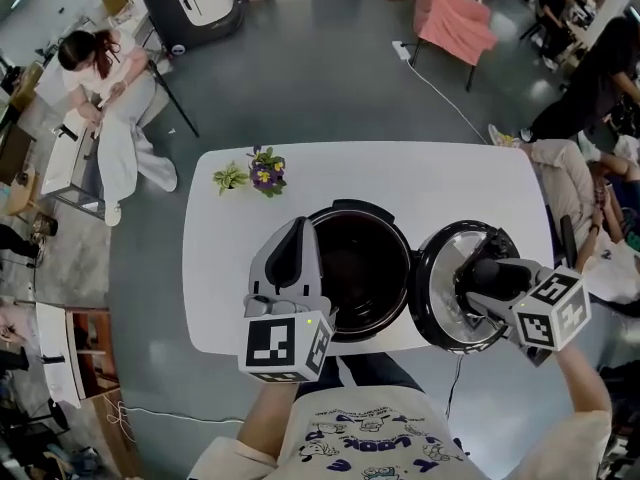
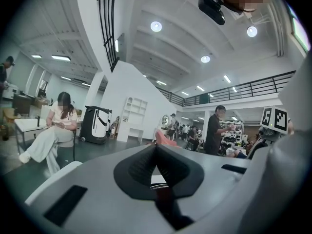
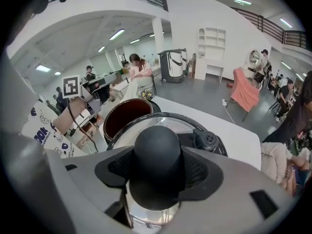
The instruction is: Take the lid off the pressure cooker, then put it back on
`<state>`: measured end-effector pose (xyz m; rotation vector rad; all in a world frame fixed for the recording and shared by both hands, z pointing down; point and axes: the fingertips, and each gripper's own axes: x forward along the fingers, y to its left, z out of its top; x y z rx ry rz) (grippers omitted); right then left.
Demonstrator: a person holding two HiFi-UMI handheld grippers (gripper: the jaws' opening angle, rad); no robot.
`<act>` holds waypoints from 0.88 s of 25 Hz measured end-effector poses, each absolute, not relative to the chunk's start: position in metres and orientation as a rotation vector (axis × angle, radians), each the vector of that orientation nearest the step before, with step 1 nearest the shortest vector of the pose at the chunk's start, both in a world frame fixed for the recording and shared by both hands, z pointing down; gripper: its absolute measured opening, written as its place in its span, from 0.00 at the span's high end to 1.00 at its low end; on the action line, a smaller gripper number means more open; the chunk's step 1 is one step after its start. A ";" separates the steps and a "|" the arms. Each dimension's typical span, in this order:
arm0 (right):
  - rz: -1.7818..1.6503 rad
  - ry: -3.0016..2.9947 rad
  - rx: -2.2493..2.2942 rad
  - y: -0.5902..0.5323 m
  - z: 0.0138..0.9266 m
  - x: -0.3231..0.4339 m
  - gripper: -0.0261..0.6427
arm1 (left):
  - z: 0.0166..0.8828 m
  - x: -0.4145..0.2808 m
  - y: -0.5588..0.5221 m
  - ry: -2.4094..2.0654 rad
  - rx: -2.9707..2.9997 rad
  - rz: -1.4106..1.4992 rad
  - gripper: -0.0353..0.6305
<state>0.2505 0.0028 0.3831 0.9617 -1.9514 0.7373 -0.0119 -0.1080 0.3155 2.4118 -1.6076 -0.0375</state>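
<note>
Lid knob (image 3: 157, 143) largely unseen within right claw (image 3: 157, 169)

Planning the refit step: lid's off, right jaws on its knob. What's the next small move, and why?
Probably carry the lid leftward until it is centred over the pot. The right gripper has its jaws closed on the knob, and the lid hangs to the right of the open pot, so it needs lining up before lowering.
</note>
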 end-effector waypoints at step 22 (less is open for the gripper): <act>0.574 -2.063 0.625 -0.048 0.381 0.096 0.52 | 0.338 -0.146 -0.089 -1.905 2.156 -0.043 0.93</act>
